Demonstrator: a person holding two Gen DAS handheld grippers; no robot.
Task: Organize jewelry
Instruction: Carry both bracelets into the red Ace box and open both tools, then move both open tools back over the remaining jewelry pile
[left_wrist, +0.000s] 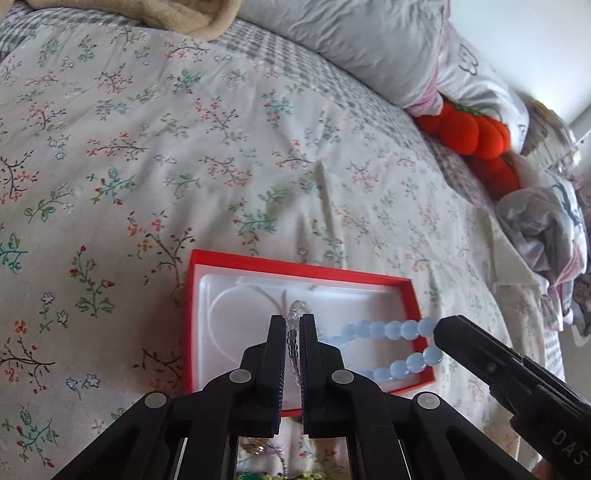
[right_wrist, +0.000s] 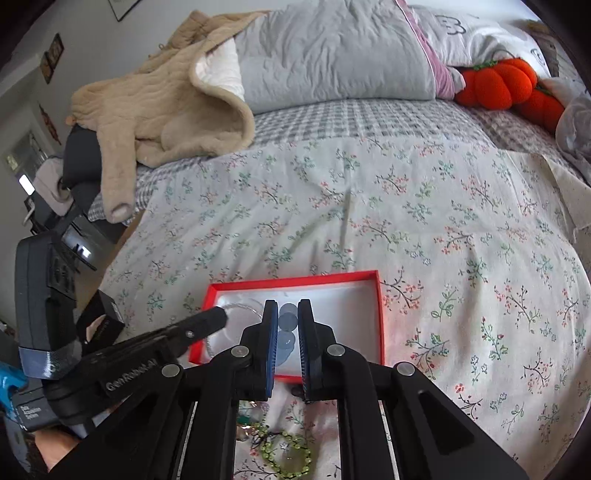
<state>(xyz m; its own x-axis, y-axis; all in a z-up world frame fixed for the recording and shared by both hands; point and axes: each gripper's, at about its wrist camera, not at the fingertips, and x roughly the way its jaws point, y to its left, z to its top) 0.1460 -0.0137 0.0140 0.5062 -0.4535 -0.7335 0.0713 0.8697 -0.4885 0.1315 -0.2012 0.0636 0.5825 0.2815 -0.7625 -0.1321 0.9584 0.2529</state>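
A beaded bracelet hangs over an open red box (left_wrist: 295, 267) with a white insert, which lies on the floral bedspread. Its clear beads (left_wrist: 294, 310) are pinched in my left gripper (left_wrist: 291, 319), which is shut on them. Two rows of pale blue beads (left_wrist: 391, 329) run right from there to my right gripper (left_wrist: 441, 332). In the right wrist view the right gripper (right_wrist: 288, 304) is shut on the blue beads (right_wrist: 287, 321) above the box (right_wrist: 295, 281). The left gripper (right_wrist: 221, 315) comes in from the left.
A green bead bracelet (right_wrist: 284, 454) and other small jewelry lie on the bedspread just in front of the box. A beige blanket (right_wrist: 166, 103), a grey pillow (right_wrist: 332, 55) and orange plush pumpkins (right_wrist: 498, 85) sit at the head of the bed. A small black box (right_wrist: 99, 325) stands at the bed's left edge.
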